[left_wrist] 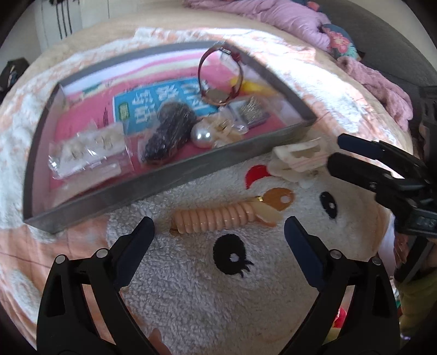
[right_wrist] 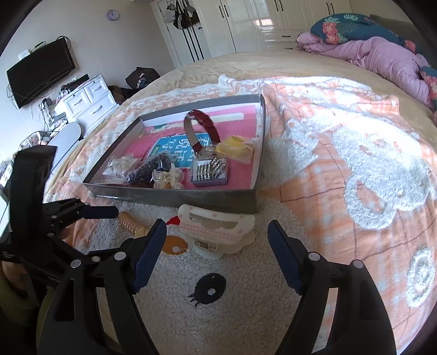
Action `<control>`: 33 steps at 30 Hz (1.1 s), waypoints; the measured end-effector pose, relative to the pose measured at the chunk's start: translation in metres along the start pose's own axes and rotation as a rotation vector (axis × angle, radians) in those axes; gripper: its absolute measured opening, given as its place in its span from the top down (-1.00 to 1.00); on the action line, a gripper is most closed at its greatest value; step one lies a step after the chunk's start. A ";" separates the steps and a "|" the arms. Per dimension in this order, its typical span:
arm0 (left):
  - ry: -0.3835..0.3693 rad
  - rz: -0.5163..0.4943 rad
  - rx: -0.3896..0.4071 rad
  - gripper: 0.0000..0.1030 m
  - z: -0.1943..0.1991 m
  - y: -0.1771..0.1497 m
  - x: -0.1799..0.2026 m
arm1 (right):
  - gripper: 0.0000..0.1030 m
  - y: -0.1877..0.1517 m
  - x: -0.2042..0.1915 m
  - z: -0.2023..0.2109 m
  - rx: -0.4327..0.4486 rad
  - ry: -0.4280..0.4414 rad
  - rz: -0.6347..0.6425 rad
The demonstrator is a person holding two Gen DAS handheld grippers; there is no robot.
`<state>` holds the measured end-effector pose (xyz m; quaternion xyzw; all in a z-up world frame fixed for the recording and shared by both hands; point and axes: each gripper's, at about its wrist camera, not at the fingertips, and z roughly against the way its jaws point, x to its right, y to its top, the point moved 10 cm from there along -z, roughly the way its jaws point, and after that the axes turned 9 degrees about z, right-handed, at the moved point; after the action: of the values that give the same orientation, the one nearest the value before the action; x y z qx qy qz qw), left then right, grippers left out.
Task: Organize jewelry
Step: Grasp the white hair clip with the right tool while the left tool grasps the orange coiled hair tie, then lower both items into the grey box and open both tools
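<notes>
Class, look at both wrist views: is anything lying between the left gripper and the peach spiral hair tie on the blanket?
Nothing visible does. The left gripper has its jaws open just short of the spiral hair tie, with only bare fleece blanket between them. The grey tray lies beyond the tie, and the cream hair claw lies off to one side.

We are in a home bedroom: a bed (right_wrist: 314, 71) with pink quilt (right_wrist: 387, 60), white wardrobes (right_wrist: 245, 24), wall-mounted television (right_wrist: 41, 71).

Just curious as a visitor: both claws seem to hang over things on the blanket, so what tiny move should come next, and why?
Probably lower the open left gripper around the peach coil hair tie and close; it lies outside the grey tray, between the fingers.
</notes>
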<state>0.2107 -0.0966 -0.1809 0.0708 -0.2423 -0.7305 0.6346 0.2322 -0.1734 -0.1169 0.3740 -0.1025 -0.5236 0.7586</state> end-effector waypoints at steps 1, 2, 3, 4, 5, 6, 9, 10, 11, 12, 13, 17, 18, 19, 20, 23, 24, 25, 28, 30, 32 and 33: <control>0.010 -0.001 -0.005 -0.73 -0.004 -0.001 -0.002 | -0.46 0.000 0.000 -0.001 -0.002 0.007 -0.003; 0.012 -0.004 -0.006 -0.75 -0.007 -0.001 -0.002 | -0.46 0.000 -0.001 -0.004 -0.010 0.020 -0.009; 0.018 -0.010 -0.002 -0.76 -0.008 -0.001 -0.002 | -0.46 -0.001 -0.002 -0.007 -0.017 0.026 -0.014; 0.033 -0.021 0.003 -0.75 -0.009 -0.001 -0.002 | -0.46 -0.001 -0.002 -0.010 -0.025 0.031 -0.018; 0.047 -0.032 0.007 -0.73 -0.009 -0.001 -0.002 | -0.46 -0.001 -0.003 -0.014 -0.034 0.033 -0.019; 0.067 -0.044 0.014 -0.64 -0.010 -0.001 -0.003 | -0.46 -0.001 -0.003 -0.018 -0.043 0.029 -0.018; 0.112 -0.068 0.038 -0.34 -0.009 0.000 -0.005 | -0.46 -0.003 -0.004 -0.030 -0.070 0.032 -0.024; 0.113 -0.070 0.041 -0.31 -0.007 0.001 -0.005 | -0.46 -0.004 -0.004 -0.033 -0.079 0.030 -0.024; 0.111 -0.071 0.044 -0.24 -0.006 0.001 -0.006 | -0.45 -0.006 -0.004 -0.037 -0.088 0.015 -0.018; 0.115 -0.074 0.051 -0.10 -0.005 0.001 -0.006 | -0.31 -0.006 -0.005 -0.038 -0.086 0.009 -0.009; 0.119 -0.078 0.056 -0.03 -0.004 0.002 -0.006 | -0.30 -0.006 -0.006 -0.039 -0.083 0.011 0.002; 0.100 -0.090 0.065 0.37 0.002 0.002 -0.002 | -0.29 -0.005 -0.010 -0.033 -0.066 0.029 0.019; 0.088 -0.091 0.067 0.47 0.005 0.001 0.000 | -0.29 -0.004 -0.010 -0.030 -0.062 0.028 0.023; 0.080 -0.091 0.069 0.50 0.007 0.001 0.000 | -0.29 -0.002 -0.011 -0.026 -0.056 0.029 0.027; 0.068 -0.090 0.074 0.57 0.011 0.001 0.001 | -0.29 -0.001 -0.010 -0.019 -0.044 0.029 0.025; 0.014 -0.079 0.084 0.98 0.022 0.003 0.005 | -0.29 0.009 -0.009 0.000 0.001 0.033 0.013; 0.023 -0.081 0.100 0.97 0.026 0.005 0.006 | -0.29 0.015 -0.009 0.009 0.025 0.032 0.016; 0.037 -0.089 0.115 0.98 0.029 0.008 0.006 | -0.29 0.021 -0.009 0.016 0.043 0.023 0.020; -0.016 -0.055 0.119 0.99 0.037 0.012 0.006 | -0.29 0.037 -0.007 0.027 0.083 0.011 0.024; -0.010 -0.048 0.143 1.00 0.045 0.016 0.002 | -0.29 0.045 -0.006 0.030 0.097 0.007 0.030; -0.019 -0.039 0.172 1.00 0.057 0.023 0.001 | -0.29 0.052 -0.007 0.031 0.107 0.010 0.037; -0.022 -0.031 0.190 1.00 0.064 0.027 -0.001 | -0.29 0.055 -0.007 0.030 0.111 0.010 0.039</control>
<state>0.2085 -0.0813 -0.1134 0.1266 -0.3164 -0.7146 0.6109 0.2522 -0.1719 -0.0569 0.4160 -0.1346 -0.5003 0.7474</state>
